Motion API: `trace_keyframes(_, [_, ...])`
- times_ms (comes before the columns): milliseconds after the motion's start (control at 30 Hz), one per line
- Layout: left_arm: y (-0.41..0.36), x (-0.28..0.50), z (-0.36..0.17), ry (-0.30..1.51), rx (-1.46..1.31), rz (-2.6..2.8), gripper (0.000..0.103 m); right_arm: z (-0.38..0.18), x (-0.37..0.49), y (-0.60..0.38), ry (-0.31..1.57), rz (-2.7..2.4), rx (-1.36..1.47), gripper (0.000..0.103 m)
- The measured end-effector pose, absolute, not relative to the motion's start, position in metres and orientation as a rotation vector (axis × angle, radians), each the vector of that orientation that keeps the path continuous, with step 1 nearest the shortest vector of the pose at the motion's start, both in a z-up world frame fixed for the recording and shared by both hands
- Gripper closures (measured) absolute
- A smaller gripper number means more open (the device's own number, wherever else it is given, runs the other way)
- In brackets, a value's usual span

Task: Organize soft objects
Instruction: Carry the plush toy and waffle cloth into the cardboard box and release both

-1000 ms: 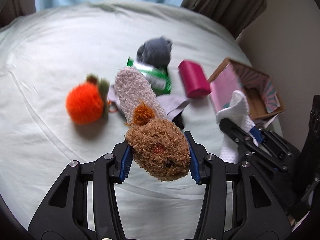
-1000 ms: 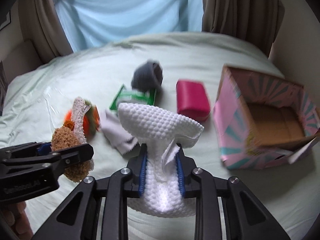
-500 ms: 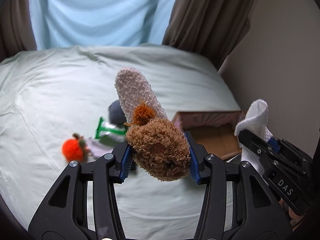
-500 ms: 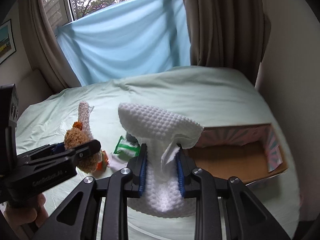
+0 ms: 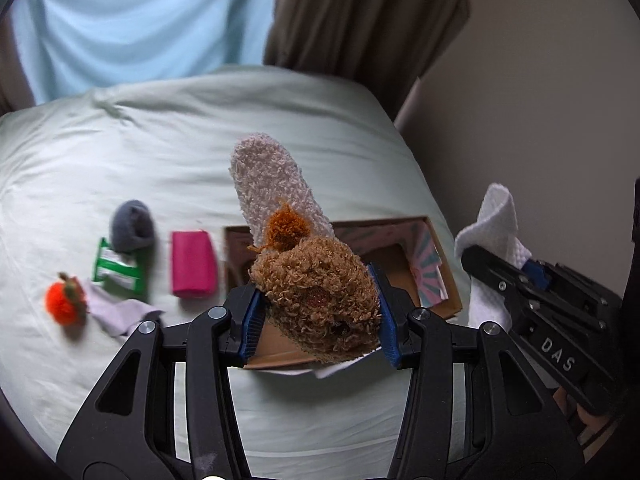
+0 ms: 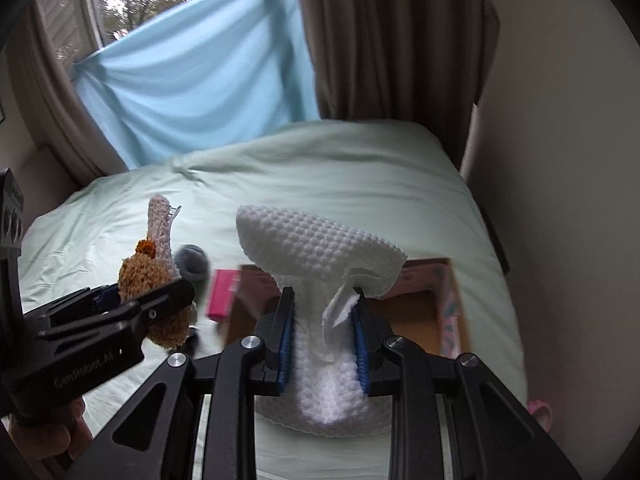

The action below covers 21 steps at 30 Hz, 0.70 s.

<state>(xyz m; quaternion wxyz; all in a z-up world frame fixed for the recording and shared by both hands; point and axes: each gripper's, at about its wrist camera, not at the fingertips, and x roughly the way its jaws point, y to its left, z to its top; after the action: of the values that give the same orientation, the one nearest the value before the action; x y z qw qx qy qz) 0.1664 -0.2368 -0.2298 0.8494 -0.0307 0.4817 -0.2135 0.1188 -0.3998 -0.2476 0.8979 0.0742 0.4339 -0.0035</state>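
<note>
My left gripper (image 5: 318, 314) is shut on a fuzzy brown and white animal sock (image 5: 304, 272) and holds it in the air above the open pink cardboard box (image 5: 436, 264). My right gripper (image 6: 323, 334) is shut on a white waffle cloth (image 6: 320, 248), also raised over the box (image 6: 448, 304). In the left wrist view the right gripper (image 5: 532, 280) with the cloth (image 5: 496, 220) sits to the right. In the right wrist view the left gripper (image 6: 132, 300) with the sock (image 6: 148, 272) sits to the left.
On the pale green bed (image 5: 160, 148) left of the box lie a pink block (image 5: 193, 264), a grey sock ball (image 5: 132, 226), a green packet (image 5: 118, 268), a lilac cloth (image 5: 116, 312) and an orange plush fruit (image 5: 64, 304). A wall (image 5: 540, 100) stands close on the right.
Both grippers have lifted from the bed and moved right, and now hold the sock and the cloth above the box. The loose items have slid left in view.
</note>
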Motion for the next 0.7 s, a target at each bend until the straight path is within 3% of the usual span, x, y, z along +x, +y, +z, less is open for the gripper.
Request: trace_keyframes(700, [-0.323,0.243,-0.388,1.462,0.115,-0.464,0.059,-0.392,0.221,-0.481,1.298,-0.047,0.350,0.079])
